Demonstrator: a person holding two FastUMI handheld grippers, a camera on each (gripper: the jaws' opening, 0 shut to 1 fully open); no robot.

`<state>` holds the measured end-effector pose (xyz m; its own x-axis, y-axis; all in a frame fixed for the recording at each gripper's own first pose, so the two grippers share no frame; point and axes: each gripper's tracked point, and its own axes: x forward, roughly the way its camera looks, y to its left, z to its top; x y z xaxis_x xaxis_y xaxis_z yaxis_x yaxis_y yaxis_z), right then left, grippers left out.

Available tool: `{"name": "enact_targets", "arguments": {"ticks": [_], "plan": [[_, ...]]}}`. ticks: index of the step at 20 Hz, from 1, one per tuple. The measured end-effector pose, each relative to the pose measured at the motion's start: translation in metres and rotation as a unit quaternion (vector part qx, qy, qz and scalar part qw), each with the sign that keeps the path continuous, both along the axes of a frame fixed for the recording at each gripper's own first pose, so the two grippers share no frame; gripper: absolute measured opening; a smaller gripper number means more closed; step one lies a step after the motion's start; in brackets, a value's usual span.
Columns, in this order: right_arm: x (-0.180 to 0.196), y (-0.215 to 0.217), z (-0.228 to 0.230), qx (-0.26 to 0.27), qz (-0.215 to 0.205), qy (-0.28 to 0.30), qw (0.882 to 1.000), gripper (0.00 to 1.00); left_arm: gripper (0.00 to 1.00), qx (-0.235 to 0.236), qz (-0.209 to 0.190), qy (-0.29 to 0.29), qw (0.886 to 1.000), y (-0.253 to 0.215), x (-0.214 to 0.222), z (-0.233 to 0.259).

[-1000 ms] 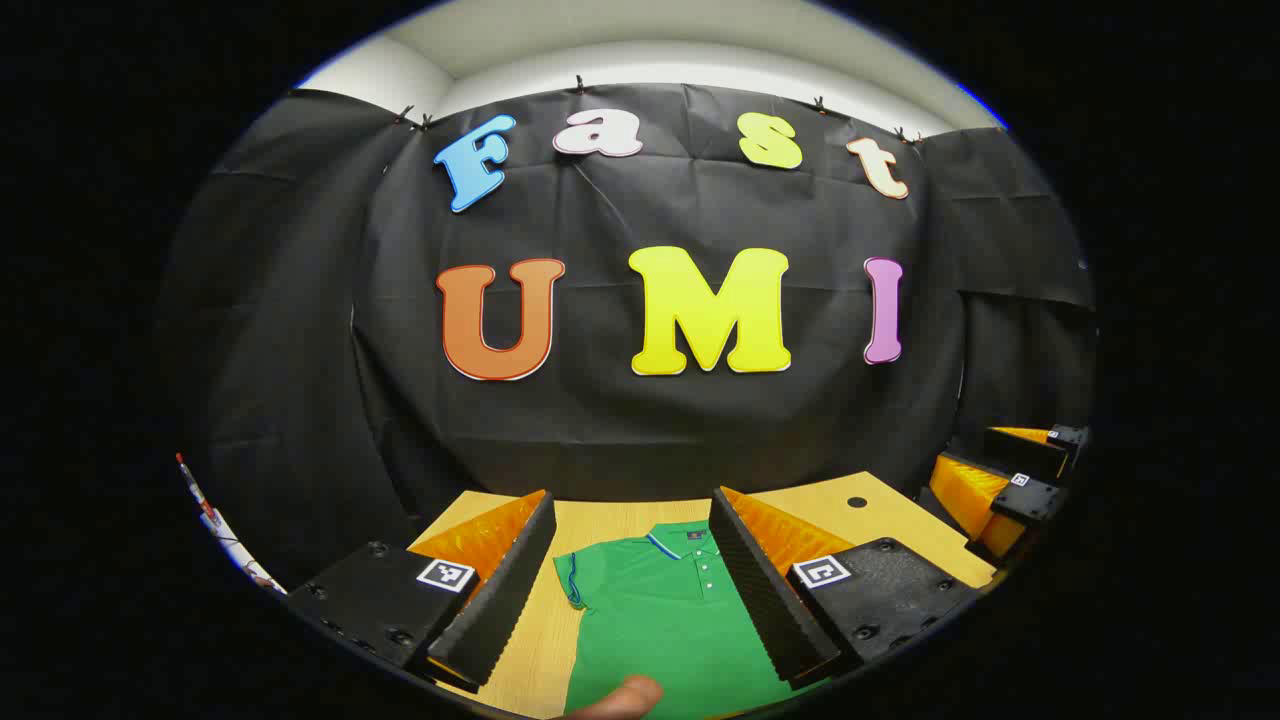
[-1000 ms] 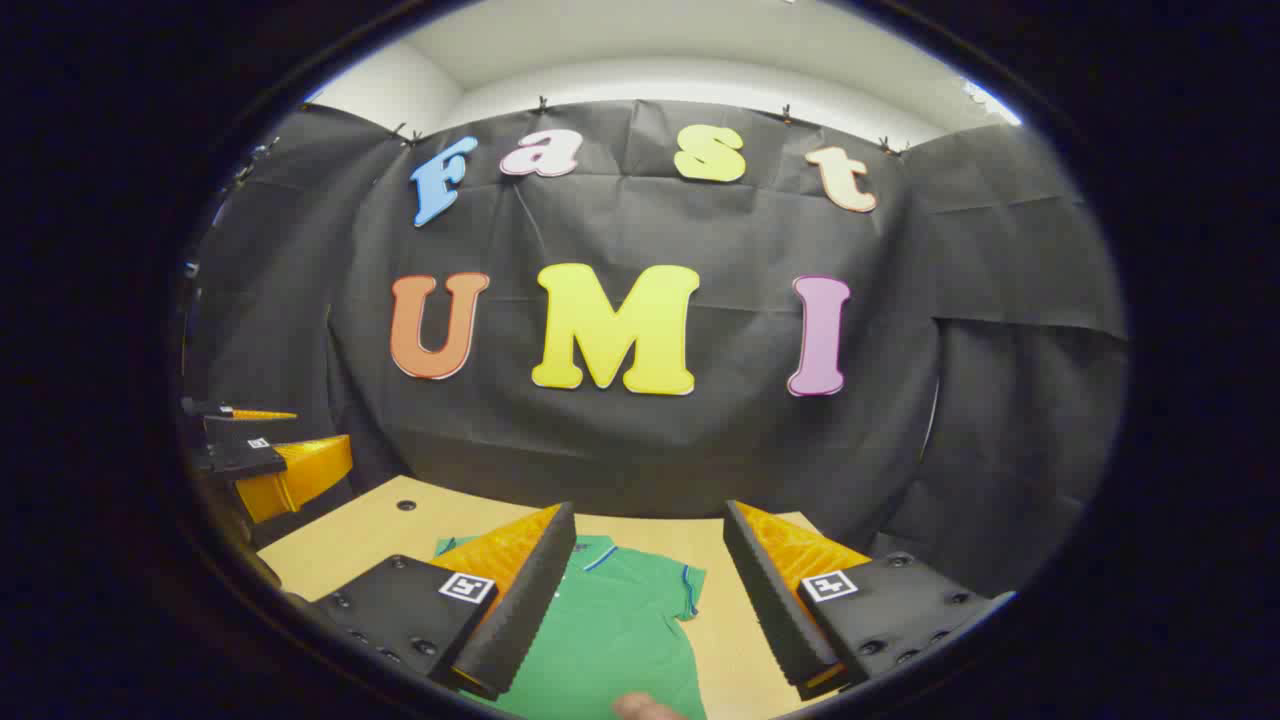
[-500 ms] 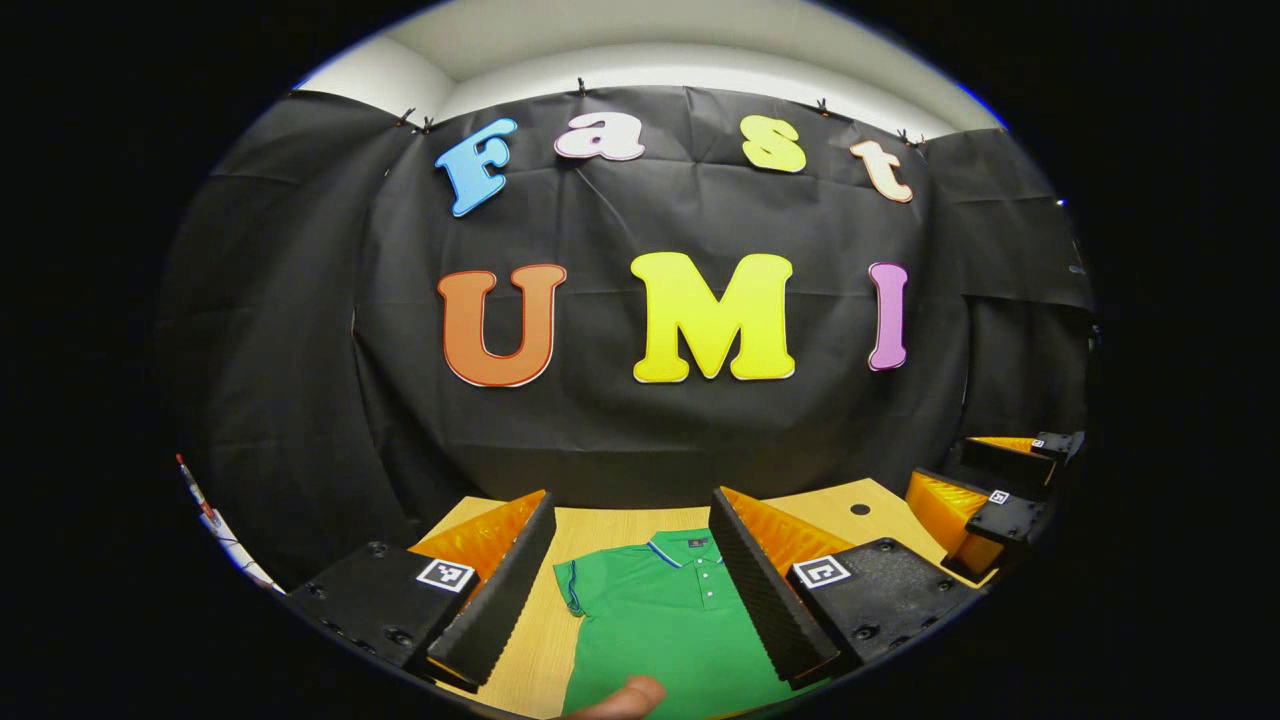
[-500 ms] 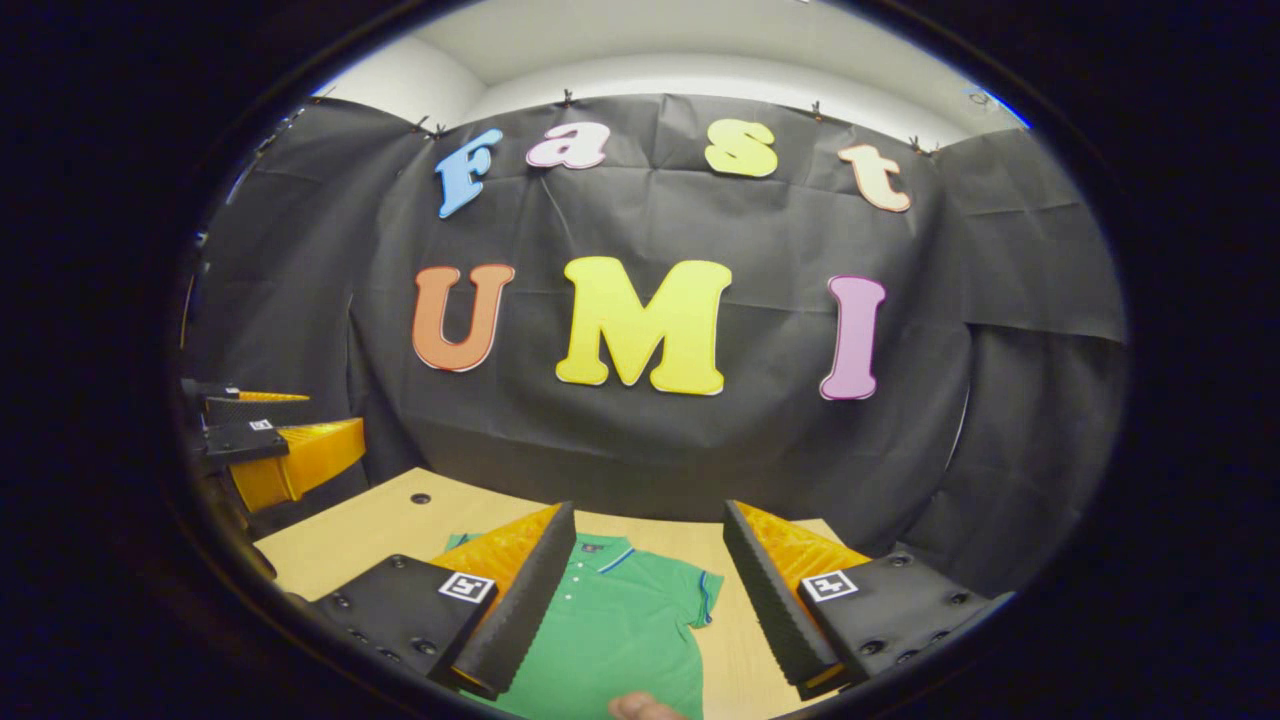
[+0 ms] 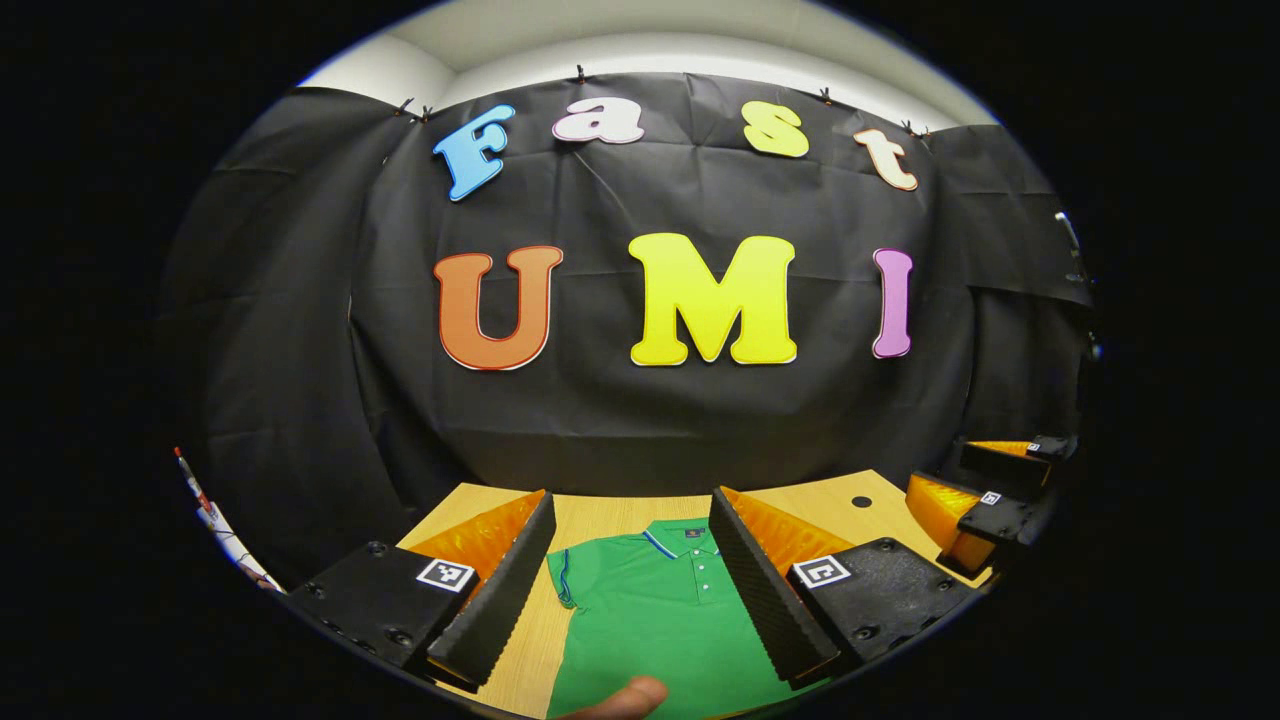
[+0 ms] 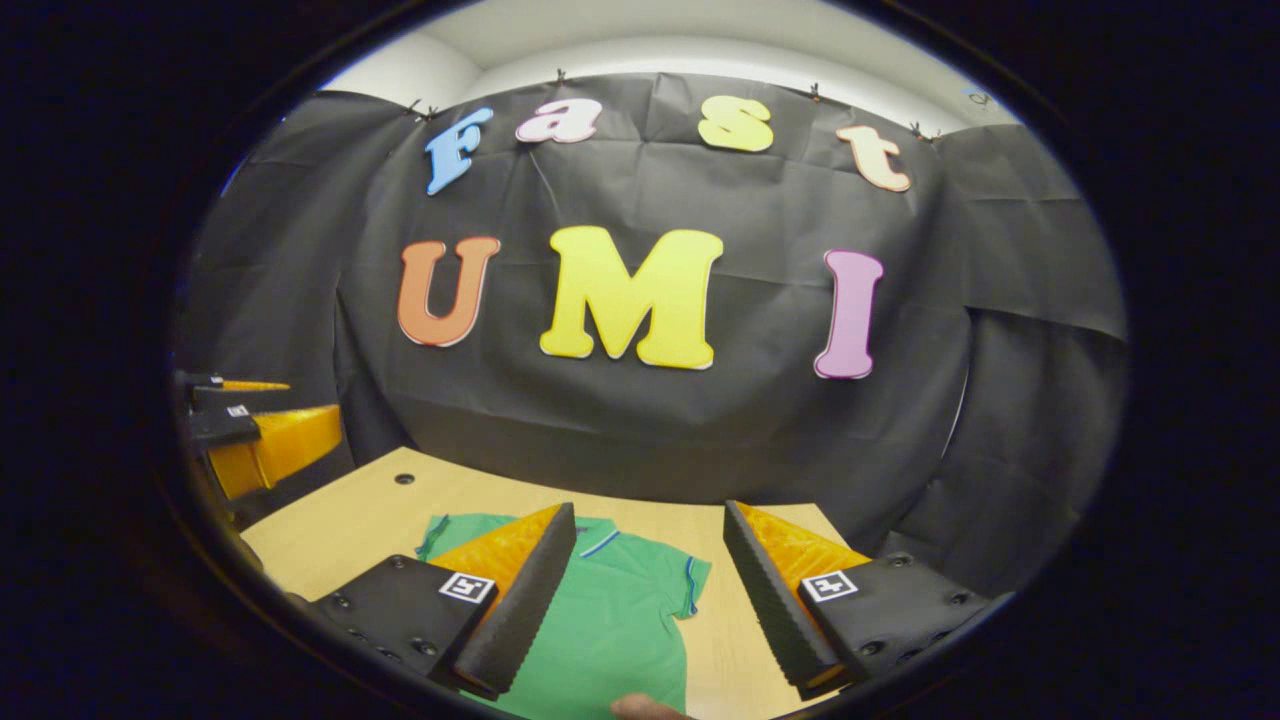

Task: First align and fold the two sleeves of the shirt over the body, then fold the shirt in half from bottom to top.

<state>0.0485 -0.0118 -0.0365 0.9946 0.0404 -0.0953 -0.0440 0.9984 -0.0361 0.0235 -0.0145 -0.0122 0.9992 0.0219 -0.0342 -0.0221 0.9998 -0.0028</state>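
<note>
Green polo shirt (image 5: 655,610) lies flat on the wooden desk (image 5: 600,515), collar toward the black cloth wall, sleeves spread out, nothing folded yet. Left claw (image 5: 630,585) is released, fingers wide apart, hovering above the shirt's chest without touching it; the collar and button placket sit between its fingers. A fingertip (image 5: 625,698) pokes in at the near edge of the shirt. Left gripper view also catches the right claw (image 5: 985,495) off past the shirt's side, near a round hole (image 5: 861,501) in the desk. Right claw (image 6: 650,590) is likewise released, above the shirt (image 6: 610,620), its sleeve (image 6: 690,585) showing between the fingers. Right gripper view shows the other claw (image 6: 250,430) beyond the shirt's far sleeve, plus the same desk hole (image 6: 404,479).
</note>
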Motion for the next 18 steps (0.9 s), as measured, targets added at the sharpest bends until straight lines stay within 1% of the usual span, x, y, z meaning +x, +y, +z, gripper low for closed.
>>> {"name": "enact_targets", "arguments": {"ticks": [4,7,8,9,10,11,12,13,15,16,18], "plan": [[0.028,-0.016,-0.049,0.000,-0.007,0.047,0.999,0.95,1.00,0.006,0.006,0.008,1.000,-0.005,0.005,-0.001],[0.054,-0.024,-0.092,-0.004,-0.003,0.087,0.996,0.95,1.00,0.005,0.017,0.015,1.000,-0.006,0.005,0.004],[0.063,-0.028,-0.106,-0.005,-0.003,0.096,0.995,0.90,1.00,0.004,0.021,0.019,1.000,-0.006,0.004,0.003],[0.072,-0.031,-0.121,-0.004,-0.002,0.108,0.994,0.90,0.99,0.001,0.024,0.021,1.000,-0.009,0.004,0.006],[0.082,-0.033,-0.135,-0.003,-0.001,0.122,0.993,0.90,0.99,0.001,0.027,0.019,0.999,-0.011,0.003,0.012],[0.092,-0.037,-0.150,-0.002,-0.002,0.136,0.991,0.96,0.99,0.003,0.031,0.016,0.999,-0.013,0.003,0.015],[0.101,-0.040,-0.164,-0.001,-0.002,0.151,0.989,0.96,1.00,0.005,0.035,0.014,0.999,-0.015,0.002,0.019],[0.111,-0.043,-0.177,0.000,-0.003,0.164,0.986,0.90,1.00,0.008,0.038,0.012,0.999,-0.017,0.002,0.021],[0.131,-0.049,-0.202,0.008,-0.006,0.191,0.982,0.90,1.00,0.015,0.044,0.015,0.999,-0.022,-0.001,0.020],[0.143,-0.053,-0.213,0.014,-0.010,0.201,0.979,0.96,1.00,0.021,0.049,0.019,0.998,-0.022,-0.003,0.016],[0.169,-0.060,-0.234,0.026,-0.018,0.221,0.975,0.95,1.00,0.028,0.062,0.039,0.997,-0.020,-0.006,0.003]]}}
